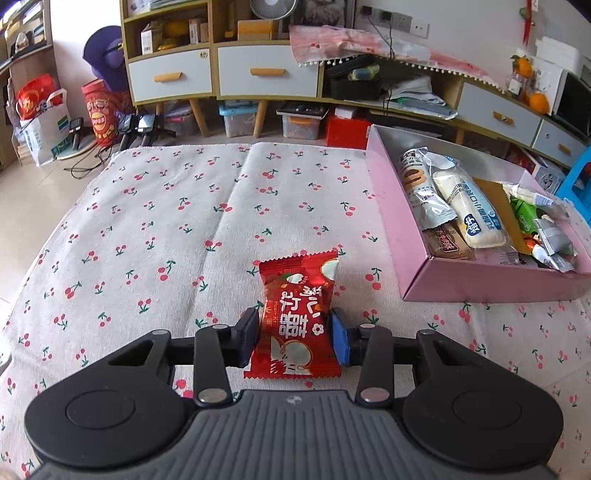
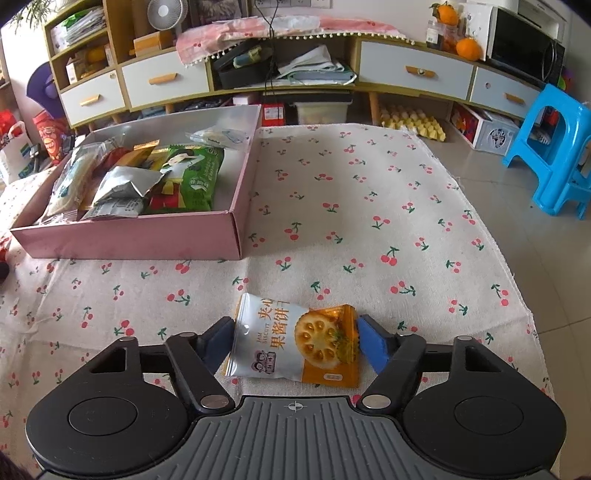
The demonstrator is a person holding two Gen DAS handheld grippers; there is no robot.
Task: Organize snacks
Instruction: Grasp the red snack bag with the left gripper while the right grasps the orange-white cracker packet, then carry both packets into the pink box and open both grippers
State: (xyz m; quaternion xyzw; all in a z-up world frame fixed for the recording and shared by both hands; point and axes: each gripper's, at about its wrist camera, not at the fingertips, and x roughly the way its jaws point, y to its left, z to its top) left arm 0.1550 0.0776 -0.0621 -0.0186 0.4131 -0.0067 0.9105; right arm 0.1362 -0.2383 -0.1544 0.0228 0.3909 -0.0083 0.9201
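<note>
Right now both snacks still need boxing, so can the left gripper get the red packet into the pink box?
Probably yes. The left gripper is shut on the red packet, and only bare cloth lies before the open-topped pink box.

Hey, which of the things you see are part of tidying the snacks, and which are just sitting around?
Part of the job:
red snack packet
jam biscuit packet
pink box
left gripper
right gripper

Just lying about:
blue stool
oranges
desk fan
microwave

left hand-held gripper (image 1: 294, 338) | right hand-held gripper (image 2: 294, 341) | black linkages, silver rivets, blue pads, ribbed grey body
</note>
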